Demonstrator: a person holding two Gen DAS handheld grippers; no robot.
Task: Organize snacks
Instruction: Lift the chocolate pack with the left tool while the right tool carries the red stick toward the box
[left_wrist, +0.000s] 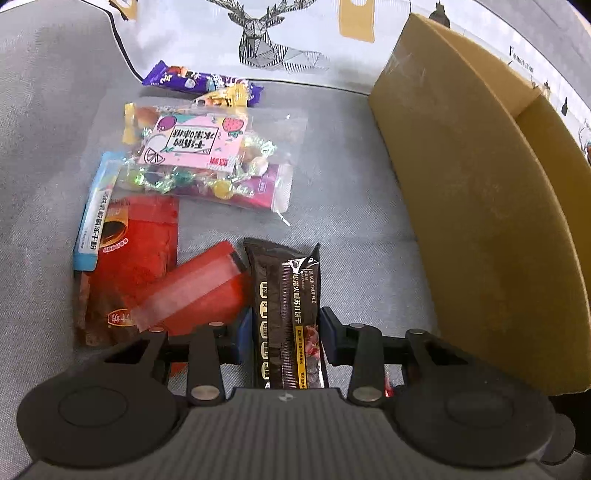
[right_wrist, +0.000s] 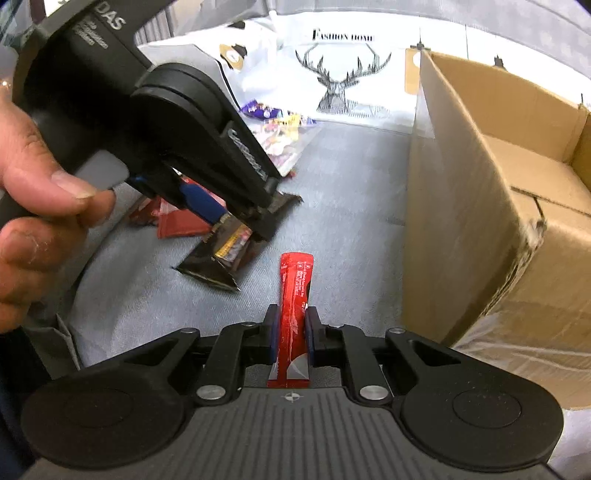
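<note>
Right gripper (right_wrist: 290, 328) clamps red stick packet (right_wrist: 295, 280); left gripper (left_wrist: 286, 332) pinches black truffle-ham packet (left_wrist: 286, 295) over grey sofa (left_wrist: 351, 221).

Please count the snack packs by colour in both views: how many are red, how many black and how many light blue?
Red: 3, the large pouch, the pack with a pale strip and the stick in the right tool
Black: 1, the black pack in the left tool
Light blue: 1, the light blue pack
Total: 5
</note>
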